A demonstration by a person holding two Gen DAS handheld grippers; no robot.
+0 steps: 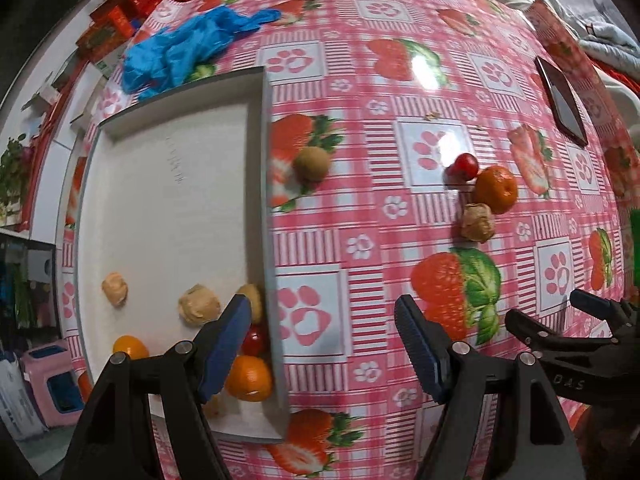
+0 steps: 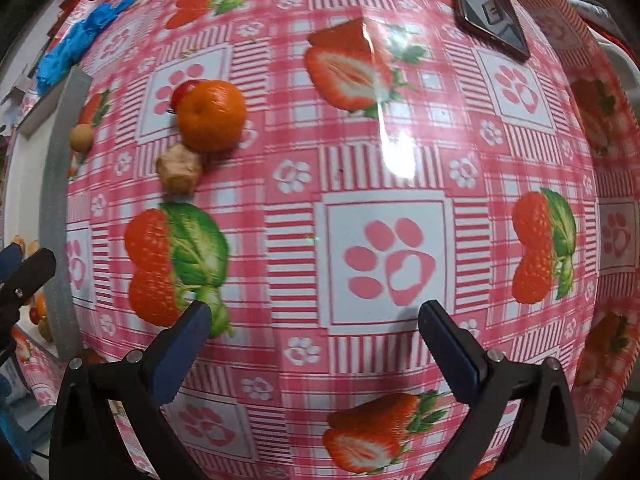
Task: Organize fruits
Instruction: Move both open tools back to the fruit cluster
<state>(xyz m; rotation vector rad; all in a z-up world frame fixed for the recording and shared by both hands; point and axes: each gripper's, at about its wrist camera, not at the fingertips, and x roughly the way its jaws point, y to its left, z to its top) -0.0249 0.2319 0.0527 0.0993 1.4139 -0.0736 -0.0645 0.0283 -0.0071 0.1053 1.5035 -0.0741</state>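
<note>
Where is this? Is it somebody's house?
Probably a home, at a dining table. The strawberry-print tablecloth, a phone lying on it, loose fruit like a mandarin, and red gift boxes piled beside it all look homely.

Tablecloth (image 1: 360,216) with tray (image 1: 266,184), fruits, phone (image 1: 564,100)
</note>
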